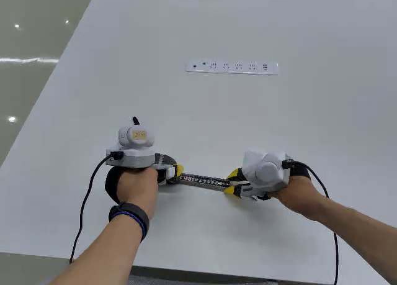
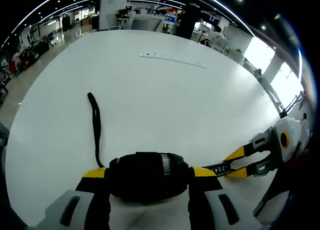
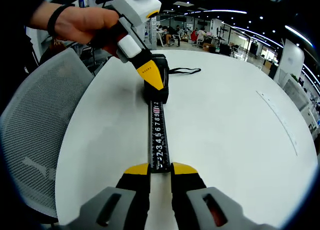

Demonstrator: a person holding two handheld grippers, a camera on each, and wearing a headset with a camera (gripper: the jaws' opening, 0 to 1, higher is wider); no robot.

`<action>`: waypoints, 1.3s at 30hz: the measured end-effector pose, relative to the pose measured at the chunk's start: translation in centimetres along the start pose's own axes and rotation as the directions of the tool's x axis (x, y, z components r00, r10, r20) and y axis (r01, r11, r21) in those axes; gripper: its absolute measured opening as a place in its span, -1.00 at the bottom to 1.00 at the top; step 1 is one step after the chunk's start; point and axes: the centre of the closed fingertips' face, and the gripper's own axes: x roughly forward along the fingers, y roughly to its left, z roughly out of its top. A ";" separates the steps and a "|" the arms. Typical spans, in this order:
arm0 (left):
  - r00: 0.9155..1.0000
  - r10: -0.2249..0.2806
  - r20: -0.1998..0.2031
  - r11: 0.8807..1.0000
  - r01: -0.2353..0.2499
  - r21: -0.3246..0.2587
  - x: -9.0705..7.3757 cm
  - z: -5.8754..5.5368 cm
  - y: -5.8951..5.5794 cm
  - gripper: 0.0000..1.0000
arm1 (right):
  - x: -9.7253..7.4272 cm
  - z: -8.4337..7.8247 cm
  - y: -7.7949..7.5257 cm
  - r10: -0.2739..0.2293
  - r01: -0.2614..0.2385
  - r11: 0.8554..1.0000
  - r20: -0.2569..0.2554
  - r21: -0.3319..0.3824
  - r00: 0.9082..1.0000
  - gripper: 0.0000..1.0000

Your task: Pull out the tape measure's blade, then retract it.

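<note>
Head view: a white table (image 1: 298, 111) has its near edge just under the person's forearms and its left edge running diagonally up toward the floor. Bare tabletop lies open from the grippers to a power strip (image 1: 231, 67) well beyond them. The left gripper (image 1: 175, 171) is clamped on the tape measure (image 1: 166, 169), and the right gripper (image 1: 232, 182) is closed on the far end of the blade (image 1: 201, 180), which lies low along the table between them. Left gripper view: the jaws are spread only to the black tape measure's (image 2: 145, 180) width and pinch its sides. Its strap (image 2: 95, 125) trails loose over the table, a detail hard to tell from the head. The right gripper (image 2: 239, 162) enters from the right, nipping the blade tip. Right gripper view: the jaws are nearly closed, with the blade (image 3: 159, 135) held between the yellow tips and its numerals legible. The left gripper (image 3: 150, 72) holds the tape measure (image 3: 161, 82) near the table edge, and a mesh chair (image 3: 40, 125) stands just off that edge.
</note>
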 end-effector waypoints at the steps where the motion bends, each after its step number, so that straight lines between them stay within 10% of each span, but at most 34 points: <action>1: 1.000 0.006 0.002 1.000 -0.006 0.003 0.0 0.0 0.0 0.19 | 0.0 0.0 0.0 0.001 -0.001 1.000 0.000 -0.004 1.000 -0.72; 8: 1.000 -0.002 -0.003 1.000 0.002 -0.007 0.0 0.0 0.1 0.17 | 1.5 2.5 0.2 0.001 0.001 0.999 0.025 -0.048 1.000 -0.72; 39: 1.000 -0.023 -0.005 0.999 0.023 -0.024 -0.2 -0.2 0.1 0.17 | 2.9 3.3 0.1 0.032 -0.031 0.997 0.023 -0.071 0.999 -0.74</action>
